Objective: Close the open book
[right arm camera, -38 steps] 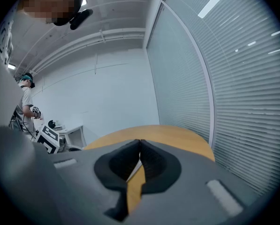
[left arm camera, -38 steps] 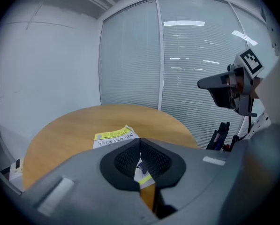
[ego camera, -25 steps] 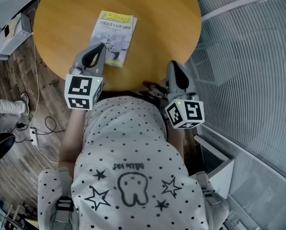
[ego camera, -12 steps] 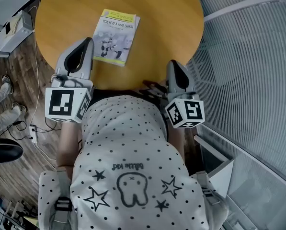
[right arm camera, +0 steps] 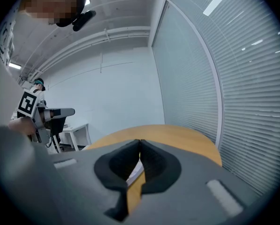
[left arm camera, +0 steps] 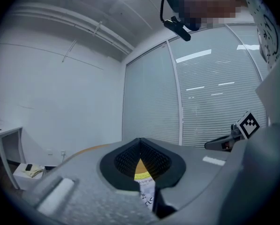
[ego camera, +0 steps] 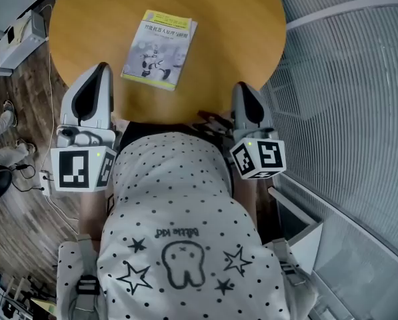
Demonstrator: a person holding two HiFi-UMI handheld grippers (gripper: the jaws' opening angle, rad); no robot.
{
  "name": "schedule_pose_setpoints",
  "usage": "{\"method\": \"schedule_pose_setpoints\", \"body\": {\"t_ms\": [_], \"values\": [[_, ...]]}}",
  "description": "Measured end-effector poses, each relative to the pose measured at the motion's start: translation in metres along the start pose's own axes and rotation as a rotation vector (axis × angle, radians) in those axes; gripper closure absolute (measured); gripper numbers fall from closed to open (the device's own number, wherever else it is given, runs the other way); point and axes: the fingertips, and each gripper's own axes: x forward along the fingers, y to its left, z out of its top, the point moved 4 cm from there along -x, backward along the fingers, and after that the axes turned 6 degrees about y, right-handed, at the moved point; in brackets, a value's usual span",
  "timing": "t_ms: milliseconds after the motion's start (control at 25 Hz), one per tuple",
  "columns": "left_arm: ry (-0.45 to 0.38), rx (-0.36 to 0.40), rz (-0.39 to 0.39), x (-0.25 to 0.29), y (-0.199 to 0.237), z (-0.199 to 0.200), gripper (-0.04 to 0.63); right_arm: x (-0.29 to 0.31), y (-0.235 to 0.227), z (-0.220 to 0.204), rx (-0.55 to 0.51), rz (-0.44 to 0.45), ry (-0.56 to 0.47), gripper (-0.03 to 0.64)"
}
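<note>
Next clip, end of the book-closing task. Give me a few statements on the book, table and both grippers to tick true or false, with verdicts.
1. The book lies closed, cover up, on the round table. True.
2. The left gripper has its jaws clamped on the book. False: its jaws are together on nothing, clear of the book.
3. The book sits nearer the left gripper than the right gripper. True.
4. The right gripper's jaws stand wide apart. False: they are together, with nothing held.
</note>
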Motion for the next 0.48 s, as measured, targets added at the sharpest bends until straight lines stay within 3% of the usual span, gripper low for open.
{"method": "schedule_pose_setpoints", "body": {"t_ms": [480], "values": [[0.030,-0.020,0.022,-0.014,0.000,-0.013,0.585,-0.003,0.004,0.000,-0.041,0.026,0.016,0.612]]}}
